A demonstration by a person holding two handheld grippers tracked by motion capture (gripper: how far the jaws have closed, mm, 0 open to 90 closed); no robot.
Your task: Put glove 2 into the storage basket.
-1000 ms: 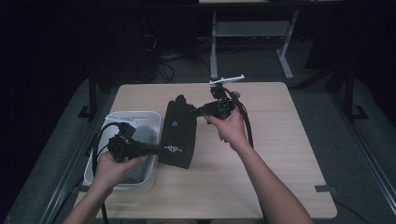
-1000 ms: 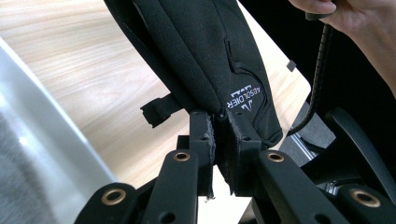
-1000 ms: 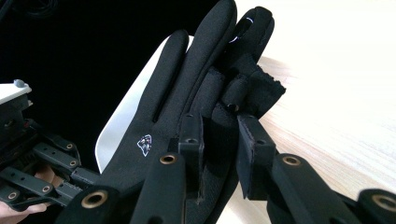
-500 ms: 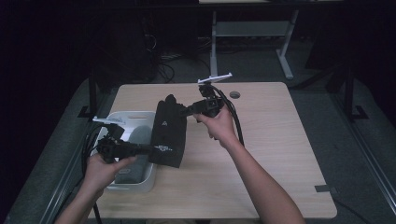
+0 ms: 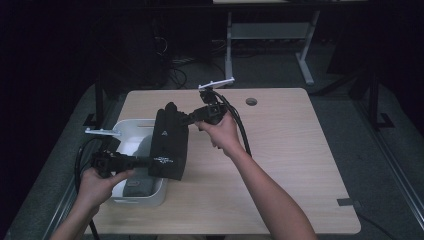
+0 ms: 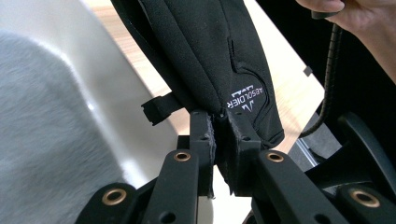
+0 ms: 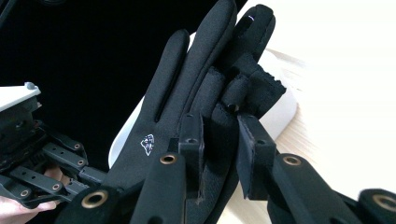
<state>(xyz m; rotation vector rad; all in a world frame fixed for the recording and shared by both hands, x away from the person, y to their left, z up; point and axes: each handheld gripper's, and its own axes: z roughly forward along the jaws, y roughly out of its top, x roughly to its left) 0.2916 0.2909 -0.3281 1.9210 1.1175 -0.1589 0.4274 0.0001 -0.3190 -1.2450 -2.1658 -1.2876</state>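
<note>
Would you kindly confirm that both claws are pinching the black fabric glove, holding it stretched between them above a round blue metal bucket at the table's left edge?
Nearly right: the left claw and right claw both pinch the black fabric glove, but the container below is a white rectangular plastic bin, as the high view shows. The rest holds.

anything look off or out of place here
Nothing stands out. The black fabric glove hangs stretched between the left gripper at its cuff and the right gripper at its finger end, over the white plastic bin.
</note>
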